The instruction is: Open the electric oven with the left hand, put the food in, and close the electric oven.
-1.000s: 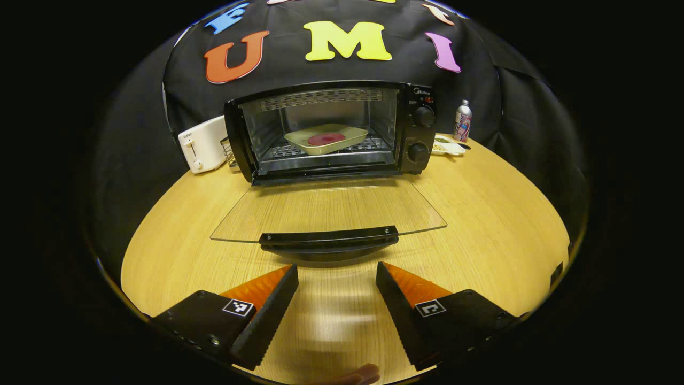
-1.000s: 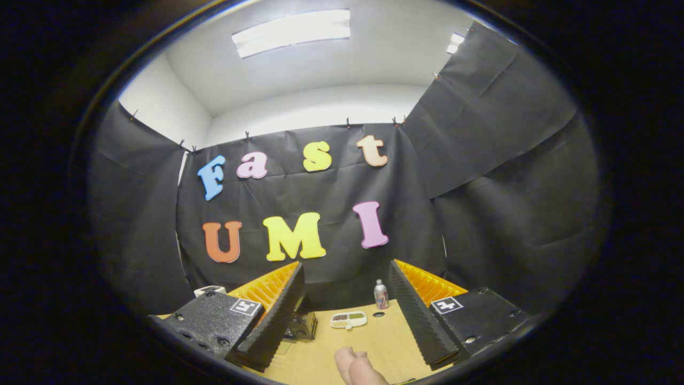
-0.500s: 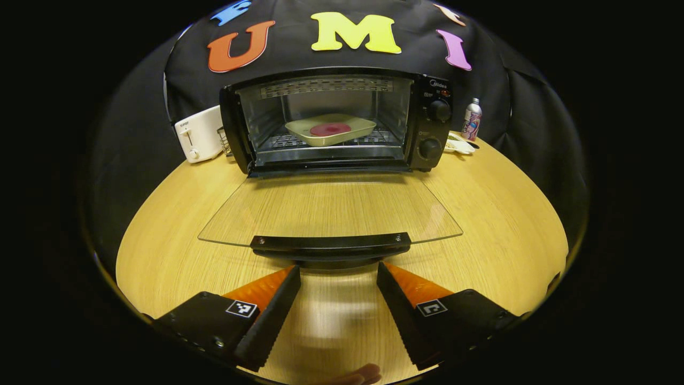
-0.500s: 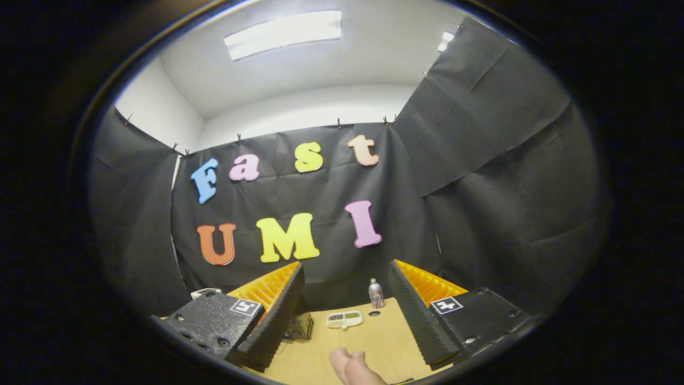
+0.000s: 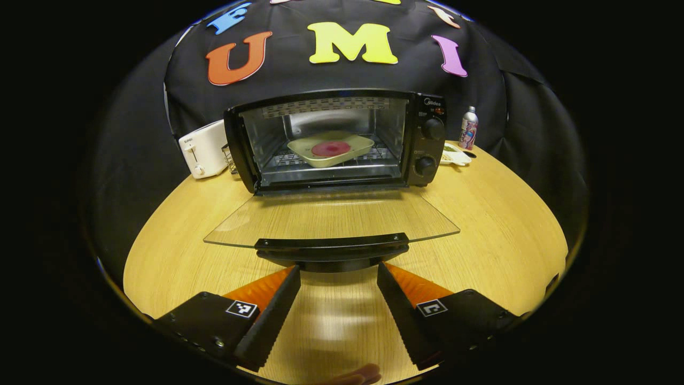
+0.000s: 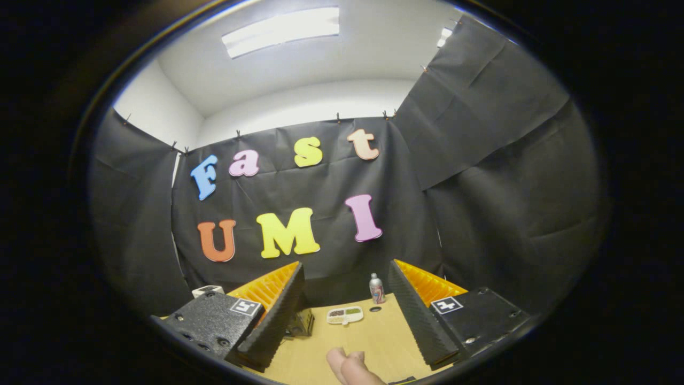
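Left gripper (image 5: 337, 267): spread wide, empty, hanging just short of the door handle (image 5: 331, 244)
Right gripper (image 6: 346, 267): also wide apart, nothing in it, tipped up toward the wall
Oven (image 5: 334, 140): at 12 o'clock on the table (image 5: 497, 224), glass door (image 5: 331, 216) dropped flat
Food (image 5: 331, 148): red disc on a tray (image 5: 352, 152), sitting on the rack inside
Toaster (image 5: 204, 148): 10 o'clock, just beside the oven
Can (image 5: 468, 127): 2 o'clock, with a snack dish (image 5: 454, 155) near it

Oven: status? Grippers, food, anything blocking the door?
Left gripper open, just short of door handle. Right gripper open, empty. Oven door down; food tray on rack. Nothing blocking door.
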`<state>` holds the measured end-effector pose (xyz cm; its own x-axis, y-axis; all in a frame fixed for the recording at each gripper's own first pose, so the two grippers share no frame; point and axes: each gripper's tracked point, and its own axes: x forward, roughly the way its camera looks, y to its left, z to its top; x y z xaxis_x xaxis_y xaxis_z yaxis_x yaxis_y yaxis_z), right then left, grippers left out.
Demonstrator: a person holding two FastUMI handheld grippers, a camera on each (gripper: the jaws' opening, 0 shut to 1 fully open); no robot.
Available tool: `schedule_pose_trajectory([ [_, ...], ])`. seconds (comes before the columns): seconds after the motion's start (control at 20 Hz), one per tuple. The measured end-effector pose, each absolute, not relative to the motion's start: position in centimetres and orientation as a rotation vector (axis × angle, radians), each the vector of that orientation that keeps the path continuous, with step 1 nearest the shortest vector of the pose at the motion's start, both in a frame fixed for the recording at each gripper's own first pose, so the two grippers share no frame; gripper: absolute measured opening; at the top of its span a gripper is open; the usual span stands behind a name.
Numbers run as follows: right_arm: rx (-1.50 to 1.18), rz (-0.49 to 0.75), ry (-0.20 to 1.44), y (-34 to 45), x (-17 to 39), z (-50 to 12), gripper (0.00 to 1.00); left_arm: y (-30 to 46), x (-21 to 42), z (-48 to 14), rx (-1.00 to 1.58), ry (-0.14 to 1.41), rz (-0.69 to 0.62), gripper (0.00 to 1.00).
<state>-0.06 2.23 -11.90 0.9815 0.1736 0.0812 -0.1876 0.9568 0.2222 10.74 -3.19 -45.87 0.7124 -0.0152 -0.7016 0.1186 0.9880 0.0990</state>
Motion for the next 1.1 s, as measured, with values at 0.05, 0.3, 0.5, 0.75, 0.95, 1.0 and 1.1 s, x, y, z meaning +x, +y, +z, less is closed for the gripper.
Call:
schedule_pose_trajectory([
  [0.05,0.234,0.185,-0.059,2.2,0.0,-12.0,1.0,-3.2,10.7,-45.5,0.142,0.766,-0.075,0.93],
  [0.3,0.231,0.186,-0.046,2.5,0.2,-12.4,0.95,-3.4,12.2,-43.0,0.145,0.693,-0.08,0.93],
  [0.5,0.22,0.191,-0.035,2.9,0.3,-12.8,0.95,-3.5,14.7,-40.0,0.152,0.591,-0.08,0.93],
  [0.75,0.223,0.196,-0.03,3.4,0.7,-12.9,0.96,-3.8,19.4,-36.4,0.121,0.489,-0.072,0.94],
  [0.95,0.216,0.188,-0.016,3.3,1.3,-13.2,0.96,-4.0,22.5,-33.7,0.049,0.441,-0.074,0.93],
  [1.0,0.213,0.184,-0.013,3.3,1.3,-13.2,0.96,-4.3,22.6,-32.6,0.028,0.42,-0.079,0.94],
  [1.1,0.209,0.187,-0.008,3.4,1.3,-13.3,0.96,-4.2,22.4,-30.7,0.031,0.379,-0.075,0.93],
])
